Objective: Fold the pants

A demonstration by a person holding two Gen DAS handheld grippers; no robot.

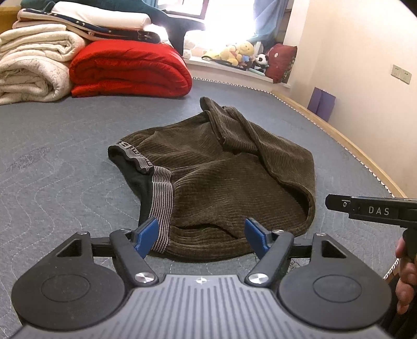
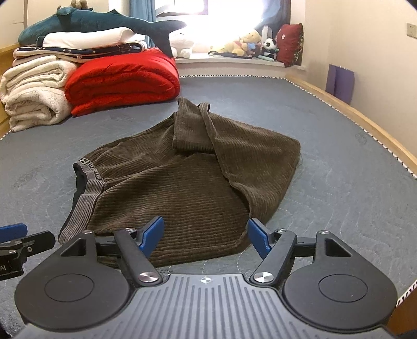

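Brown corduroy pants (image 1: 221,177) (image 2: 187,182) lie bunched on the grey mattress (image 1: 65,169), with the grey striped waistband (image 1: 161,208) at the left and a leg folded back over the top. My left gripper (image 1: 202,232) is open just above the pants' near edge by the waistband; its blue pads stand apart and do not press the cloth. My right gripper (image 2: 206,229) is open too, over the near edge further right. Its black body (image 1: 370,208) shows at the right of the left wrist view.
Folded red (image 1: 130,67) and cream (image 1: 34,67) blankets are stacked at the back left under a plush shark (image 2: 104,23). Stuffed toys (image 1: 239,54) line the window sill. A wooden bed rail (image 1: 338,135) runs along the right. A person's hand (image 1: 406,273) holds the right gripper.
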